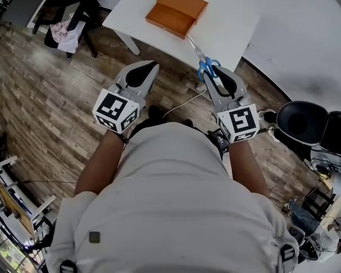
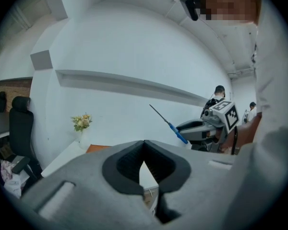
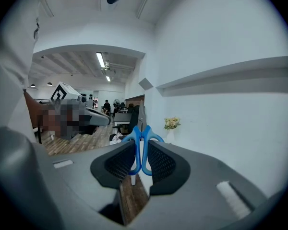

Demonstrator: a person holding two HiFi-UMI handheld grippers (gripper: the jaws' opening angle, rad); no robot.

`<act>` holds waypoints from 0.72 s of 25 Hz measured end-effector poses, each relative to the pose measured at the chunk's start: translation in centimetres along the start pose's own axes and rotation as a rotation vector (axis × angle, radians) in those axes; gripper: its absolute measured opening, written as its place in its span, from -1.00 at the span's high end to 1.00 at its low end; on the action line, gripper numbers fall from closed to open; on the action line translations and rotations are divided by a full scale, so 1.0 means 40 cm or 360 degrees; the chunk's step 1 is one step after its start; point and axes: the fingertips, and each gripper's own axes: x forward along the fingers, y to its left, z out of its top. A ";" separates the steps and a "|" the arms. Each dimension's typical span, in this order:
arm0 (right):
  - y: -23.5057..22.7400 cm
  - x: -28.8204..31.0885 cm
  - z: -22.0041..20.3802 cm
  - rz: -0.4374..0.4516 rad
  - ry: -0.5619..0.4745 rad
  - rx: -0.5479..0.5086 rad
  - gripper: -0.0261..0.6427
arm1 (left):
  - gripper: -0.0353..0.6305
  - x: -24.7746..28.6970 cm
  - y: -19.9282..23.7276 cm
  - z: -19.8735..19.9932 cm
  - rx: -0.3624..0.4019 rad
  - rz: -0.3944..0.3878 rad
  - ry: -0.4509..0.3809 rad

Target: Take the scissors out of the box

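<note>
Desk: white, ahead of the person; it carries the box.
Arms: both forearms reach forward from the body, side by side, with the grippers pointing ahead and tipped slightly down.
Box: orange-brown, in two stepped parts, on the desk; its inside cannot be made out.
Left gripper: over the wooden floor, short of the desk; jaws closed tip to tip with nothing between them.
Right gripper: at the desk's near edge; jaws clamped on the blue handles.
Scissors: out of the box, held in the air by the right gripper, blades pointing toward the box.
</note>
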 end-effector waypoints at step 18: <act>-0.024 -0.266 -0.126 0.0159 0.0003 0.0032 0.62 | 0.88 0.053 -0.299 -0.059 -0.0015 0.0092 0.0054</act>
